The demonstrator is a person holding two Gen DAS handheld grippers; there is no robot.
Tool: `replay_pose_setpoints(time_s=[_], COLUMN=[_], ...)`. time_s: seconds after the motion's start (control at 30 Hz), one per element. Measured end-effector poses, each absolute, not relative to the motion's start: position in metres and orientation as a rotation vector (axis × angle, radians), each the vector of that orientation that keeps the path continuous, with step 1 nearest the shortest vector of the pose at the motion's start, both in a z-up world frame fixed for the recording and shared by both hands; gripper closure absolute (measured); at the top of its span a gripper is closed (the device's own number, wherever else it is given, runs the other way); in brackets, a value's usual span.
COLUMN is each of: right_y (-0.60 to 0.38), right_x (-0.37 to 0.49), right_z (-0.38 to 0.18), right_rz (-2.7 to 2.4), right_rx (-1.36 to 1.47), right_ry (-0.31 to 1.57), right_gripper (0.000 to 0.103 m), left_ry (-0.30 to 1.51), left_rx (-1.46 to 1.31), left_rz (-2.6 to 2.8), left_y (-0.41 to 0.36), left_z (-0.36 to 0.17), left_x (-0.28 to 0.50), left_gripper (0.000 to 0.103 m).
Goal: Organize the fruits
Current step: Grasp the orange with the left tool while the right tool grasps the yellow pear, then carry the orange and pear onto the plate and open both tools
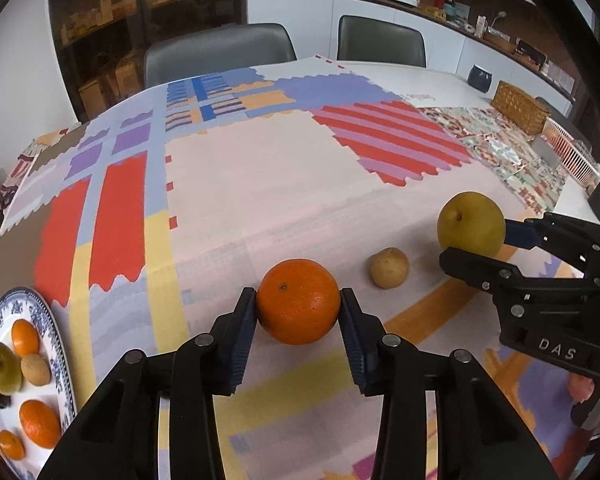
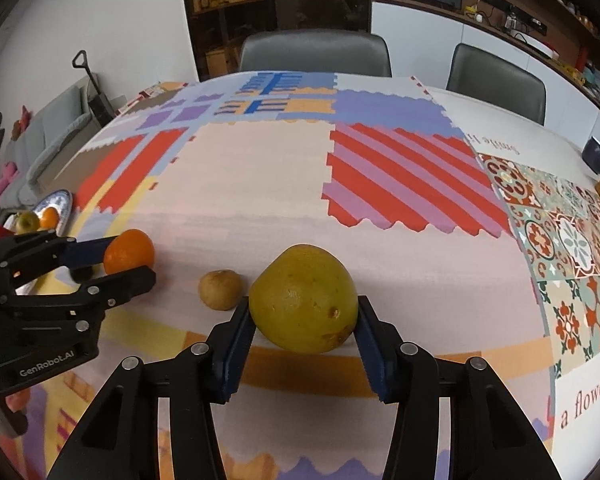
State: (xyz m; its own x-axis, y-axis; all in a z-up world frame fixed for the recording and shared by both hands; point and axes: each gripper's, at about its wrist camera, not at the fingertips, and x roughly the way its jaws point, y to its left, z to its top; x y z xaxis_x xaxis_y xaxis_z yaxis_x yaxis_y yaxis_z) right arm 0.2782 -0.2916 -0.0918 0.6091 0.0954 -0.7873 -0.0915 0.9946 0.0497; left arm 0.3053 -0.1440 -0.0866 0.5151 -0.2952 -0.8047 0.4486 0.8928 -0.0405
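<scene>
My left gripper (image 1: pixel 299 312) is shut on an orange (image 1: pixel 299 306), both blue pads touching its sides; it also shows in the right wrist view (image 2: pixel 129 257). My right gripper (image 2: pixel 305 316) is shut on a yellow-green pear (image 2: pixel 304 305), seen in the left wrist view (image 1: pixel 471 224) too. A small brown kiwi-like fruit (image 1: pixel 389 267) lies on the cloth between the two grippers, also in the right wrist view (image 2: pixel 221 289). A blue-and-white plate (image 1: pixel 52 320) at the far left holds several oranges, a green apple and a brown fruit.
A patchwork tablecloth (image 1: pixel 260 184) covers the table. A wicker basket (image 1: pixel 520 107) and a white rack (image 1: pixel 572 152) stand at the far right. Two grey chairs (image 1: pixel 220 54) stand behind the table.
</scene>
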Motion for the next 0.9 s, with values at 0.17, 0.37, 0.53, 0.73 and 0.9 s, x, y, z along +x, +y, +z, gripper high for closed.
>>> replay_pose_setpoints(time_s=[0.17, 0.37, 0.53, 0.73, 0.9], right_y=[-0.287, -0.278, -0.270, -0.257, -0.239], right_x=[0.265, 0.249, 0.234, 0.218, 0.206], right_z=[-0.078, -0.061, -0.048, -0.032, -0.019], right_rz=[0.131, 0.157, 0.178, 0.201, 0.231], right_rx=[0.020, 0.031, 0.041, 0.047, 0.033], right_ry=[0.885, 0.853, 0.822, 0.786, 0.754], right_gripper=[0.053, 0.053, 0.053, 0.053, 0.053], left_ry=[0.890, 0.827, 0.766, 0.751, 0.733], left_rx=[0.186, 0.185, 0.189, 0.155, 0.126], left_rz=[-0.444, -0.435, -0.409, -0.399, -0.382], left_y=[-0.140, -0.130, -0.119, -0.102, -0.083], left_z=[-0.071, -0.047, -0.029, -0.016, -0.010], left_x=[0.291, 0.271, 0.253, 0.234, 0.221], left_gripper=[0.063, 0.063, 0.063, 0.063, 0.063])
